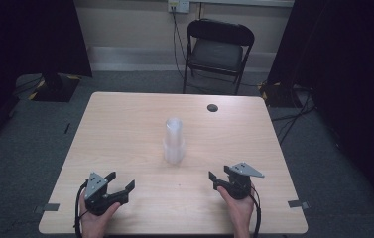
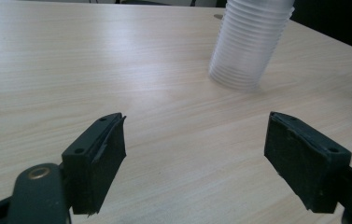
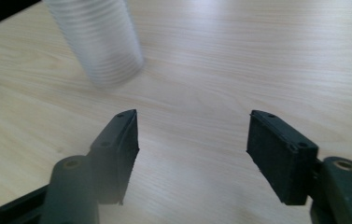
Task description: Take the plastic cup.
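Stack of clear plastic cups [image 1: 173, 141] standing upside down near the middle of the table [image 1: 125, 124], a bit toward the far side, well apart from both grippers. Looks like the very start of things, nothing touched yet. Left gripper [image 1: 123, 181] down near the front left edge, jaws spread wide, nothing between them, just bare wood in the left gripper view with the cups [image 2: 250, 42] up ahead and off to the right. Right gripper [image 1: 214, 179] near the front right edge, jaws also apart and empty, cups [image 3: 96, 39] up and to the left in the right gripper view. Both roughly aimed inward at the stack, so probably about to reach in. Next move, best guess: bring one gripper forward to steady the stack low down and the other to the top cup to pull it off. Thin ribbed plastic, nested tight, so likely to flex or drag the whole pile along if squeezed too hard or lifted without a hold below. Round black hole [image 1: 212, 107] in the table farther back, folding chair [image 1: 218, 52] beyond, neither in the way.
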Motion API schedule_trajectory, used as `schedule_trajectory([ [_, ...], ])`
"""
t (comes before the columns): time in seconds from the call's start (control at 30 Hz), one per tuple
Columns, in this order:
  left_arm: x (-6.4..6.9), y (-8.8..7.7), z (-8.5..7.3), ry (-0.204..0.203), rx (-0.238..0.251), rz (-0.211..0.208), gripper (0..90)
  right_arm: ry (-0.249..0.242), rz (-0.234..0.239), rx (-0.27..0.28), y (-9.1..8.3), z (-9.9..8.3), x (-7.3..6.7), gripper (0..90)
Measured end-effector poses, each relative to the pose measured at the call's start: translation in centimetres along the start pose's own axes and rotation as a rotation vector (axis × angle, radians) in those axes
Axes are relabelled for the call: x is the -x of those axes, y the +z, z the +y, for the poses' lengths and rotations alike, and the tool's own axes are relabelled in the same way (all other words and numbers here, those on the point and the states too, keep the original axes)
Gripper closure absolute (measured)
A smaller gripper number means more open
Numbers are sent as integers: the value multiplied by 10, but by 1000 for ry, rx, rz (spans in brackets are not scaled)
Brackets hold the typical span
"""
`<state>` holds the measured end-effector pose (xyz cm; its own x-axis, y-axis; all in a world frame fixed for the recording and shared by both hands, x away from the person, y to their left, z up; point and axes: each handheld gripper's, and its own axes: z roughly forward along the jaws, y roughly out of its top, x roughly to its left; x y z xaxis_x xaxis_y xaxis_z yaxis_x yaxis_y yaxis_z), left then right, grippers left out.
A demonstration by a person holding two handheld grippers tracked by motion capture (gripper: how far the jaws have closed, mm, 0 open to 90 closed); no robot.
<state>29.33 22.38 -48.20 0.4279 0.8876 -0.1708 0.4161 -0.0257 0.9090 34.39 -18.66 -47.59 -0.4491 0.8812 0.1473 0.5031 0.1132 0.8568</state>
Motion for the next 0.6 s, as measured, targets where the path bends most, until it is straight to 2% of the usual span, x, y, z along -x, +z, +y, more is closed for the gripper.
schedule_trajectory([
  [0.1,0,1,0,-2,-7,-9,251,3,20,-1,1,1,-3,353],
  [0.13,0,1,0,-2,-7,-9,254,3,20,-1,1,1,-3,353],
  [0.17,1,1,1,-15,-14,-12,254,9,40,-1,2,3,-6,356],
  [0.27,2,1,2,-11,-17,-14,254,-1,56,6,3,6,-9,363],
  [0.3,1,2,3,-34,-16,-20,251,-7,69,11,3,10,-12,370],
  [0.33,1,2,3,-34,-16,-20,247,-7,69,11,3,10,-12,370],
  [0.47,4,4,5,-29,-30,-23,229,-22,77,19,4,16,-16,389],
  [0.5,7,5,5,-19,-12,-42,219,-29,75,20,4,20,-18,416],
  [0.53,7,5,5,-19,-12,-42,206,-29,75,20,4,20,-18,416],
  [0.57,9,5,5,3,-21,-53,197,-44,83,19,4,23,-21,455],
  [0.6,11,6,4,6,-4,-58,191,-41,92,29,4,25,-23,455],
])
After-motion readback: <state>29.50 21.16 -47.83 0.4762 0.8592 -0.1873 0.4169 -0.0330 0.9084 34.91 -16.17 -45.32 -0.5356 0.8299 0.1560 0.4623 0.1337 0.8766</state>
